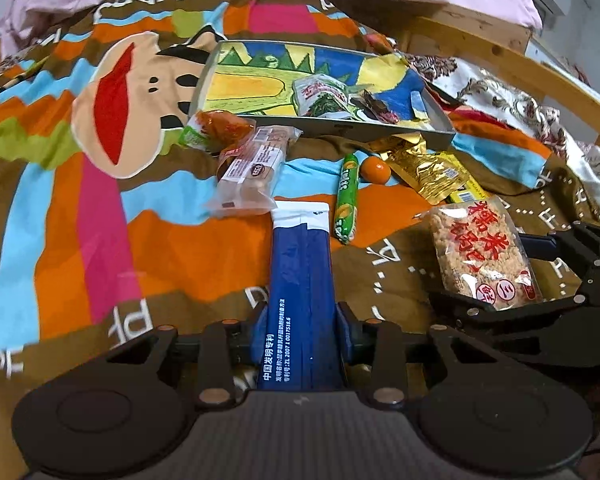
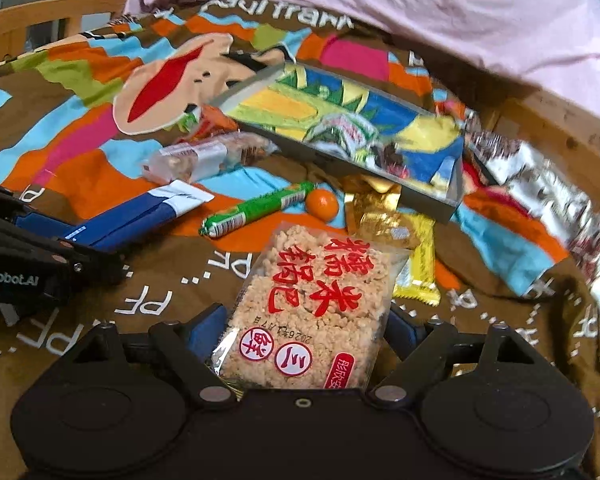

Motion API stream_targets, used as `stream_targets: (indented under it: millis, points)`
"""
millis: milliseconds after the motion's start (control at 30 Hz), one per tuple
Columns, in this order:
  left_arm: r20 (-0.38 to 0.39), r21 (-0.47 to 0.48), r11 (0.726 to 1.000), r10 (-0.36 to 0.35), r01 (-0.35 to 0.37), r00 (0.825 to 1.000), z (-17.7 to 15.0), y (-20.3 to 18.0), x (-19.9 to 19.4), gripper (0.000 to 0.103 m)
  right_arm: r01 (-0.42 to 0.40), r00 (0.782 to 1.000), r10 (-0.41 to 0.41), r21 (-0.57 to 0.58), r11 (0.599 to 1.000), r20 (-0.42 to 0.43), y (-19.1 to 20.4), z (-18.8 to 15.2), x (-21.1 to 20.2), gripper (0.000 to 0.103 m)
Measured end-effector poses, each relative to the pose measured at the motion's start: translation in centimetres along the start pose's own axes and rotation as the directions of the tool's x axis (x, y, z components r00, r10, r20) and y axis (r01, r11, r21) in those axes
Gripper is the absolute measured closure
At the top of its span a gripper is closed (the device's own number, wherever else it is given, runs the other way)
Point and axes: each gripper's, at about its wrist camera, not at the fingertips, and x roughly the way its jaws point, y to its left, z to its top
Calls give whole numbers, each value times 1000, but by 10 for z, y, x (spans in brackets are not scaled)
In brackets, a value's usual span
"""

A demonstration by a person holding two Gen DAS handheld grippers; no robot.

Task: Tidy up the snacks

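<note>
Your left gripper (image 1: 302, 320) is clamped on the long blue-and-white foil sachet (image 1: 300, 280), its blue pads pinching the lower end so the white tip points towards the tray. Your right gripper (image 2: 306, 328) is set wider, because its load is wider: the clear packet of puffed rice cake with red characters (image 2: 312, 304) sits between its blue pads, gripped at the near end.

Both grips are low on the packets (sensible, since the free ends can then go in first). Your target, I judge, is the shallow grey tray with a crayon-bright lining (image 1: 324, 126), lying tilted towards the far edge of the patterned brown bedspread (image 1: 100, 240) and already holding a green-and-white snack bag (image 1: 322, 96).

Still loose on the bedspread, just in front of the tray's near wall: a clear-wrapped pastry (image 1: 248, 176), a green sausage stick (image 1: 347, 200), a small orange ball (image 1: 375, 171) and a gold foil pouch (image 1: 428, 168).
</note>
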Motion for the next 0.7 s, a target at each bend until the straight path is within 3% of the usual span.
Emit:
stream_targets:
  millis: [200, 400, 567, 700]
  points:
    - [56, -61, 998, -5, 8, 998, -4, -4, -22, 66, 24, 991, -26, 16, 1000, 134, -5, -4, -29, 19]
    - [163, -63, 998, -12, 22, 987, 2, -16, -42, 66, 59, 957, -80, 84, 995, 277, -15, -8, -59, 19]
    - [218, -73, 996, -37, 54, 975, 10, -27, -52, 66, 77, 935, -130, 169, 983, 330, -29, -10, -72, 19]
    - [248, -80, 995, -36, 57, 968, 21, -33, -54, 66, 69, 931, -143, 224, 972, 336, -40, -10, -72, 19]
